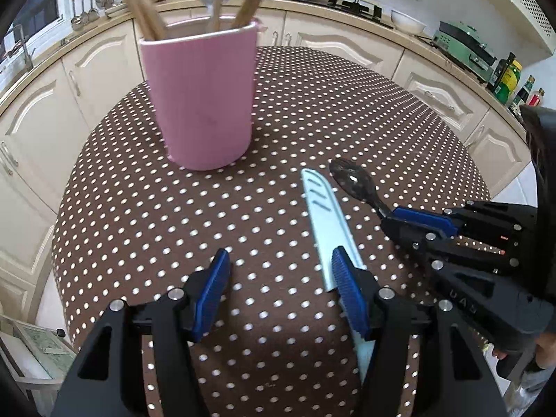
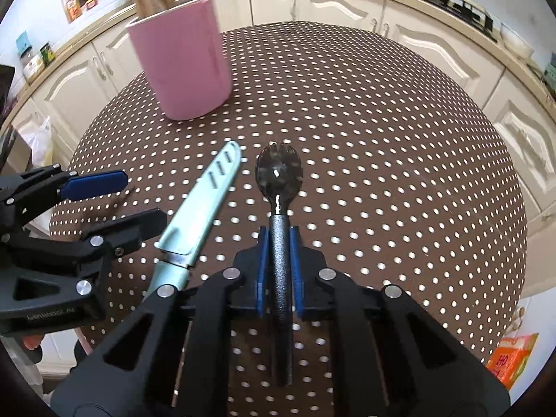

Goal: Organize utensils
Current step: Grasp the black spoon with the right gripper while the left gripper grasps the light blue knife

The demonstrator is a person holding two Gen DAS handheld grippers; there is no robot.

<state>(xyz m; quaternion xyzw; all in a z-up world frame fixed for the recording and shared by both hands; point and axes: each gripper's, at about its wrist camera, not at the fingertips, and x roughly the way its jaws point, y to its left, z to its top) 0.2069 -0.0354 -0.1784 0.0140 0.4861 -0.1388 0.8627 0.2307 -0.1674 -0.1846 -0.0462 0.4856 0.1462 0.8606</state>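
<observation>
A black spork (image 2: 278,173) lies on the dotted brown tablecloth (image 2: 382,139), its head pointing away. My right gripper (image 2: 279,234) is shut on its textured handle, and it also shows in the left wrist view (image 1: 389,219) behind the spork (image 1: 351,182). A pale blue sheathed knife (image 1: 326,222) lies left of the spork. My left gripper (image 1: 280,260) hangs open just above the cloth. Its right finger covers part of the knife, and no pad presses on it. The right wrist view shows the left gripper (image 2: 142,197) beside the knife (image 2: 205,194). A pink holder (image 1: 201,104) stands behind with wooden utensils inside.
Cream kitchen cabinets (image 1: 347,45) and a countertop ring the round table. A green appliance (image 1: 465,48) and bottles (image 1: 507,76) stand on the counter at right. An orange box (image 2: 510,358) lies below the table edge. Dotted cloth shows to the right of the spork.
</observation>
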